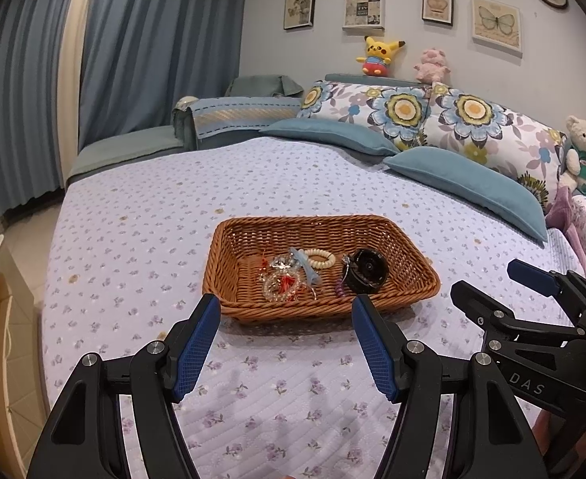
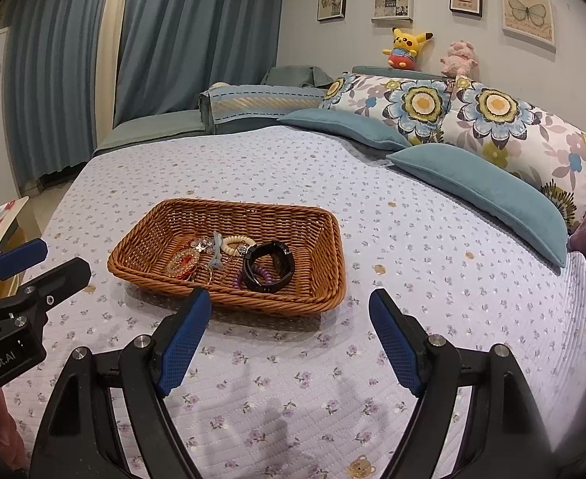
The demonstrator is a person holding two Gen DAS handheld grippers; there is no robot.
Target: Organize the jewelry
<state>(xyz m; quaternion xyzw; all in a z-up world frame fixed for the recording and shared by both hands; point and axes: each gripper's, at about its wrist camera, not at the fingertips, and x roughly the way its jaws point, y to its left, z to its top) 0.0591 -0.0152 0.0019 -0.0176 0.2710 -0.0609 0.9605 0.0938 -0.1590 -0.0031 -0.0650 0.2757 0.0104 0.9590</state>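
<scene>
Jaws of the left gripper (image 1: 285,343) and right gripper (image 2: 289,339) stand wide and empty at lower frame, above the bed (image 1: 293,183). Mid-frame, the basket (image 1: 408,239) holds the jewelry (image 1: 293,273).

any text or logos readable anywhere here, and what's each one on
"DAS" on the body of the right tongs, seen from the left wrist view.
"enRobot.AI", cut off at the frame edge, on the body of the left tongs, seen from the right wrist view.
Small print on the checkered wall picture: too small to read.
Nothing readable on the basket or the watch.
</scene>
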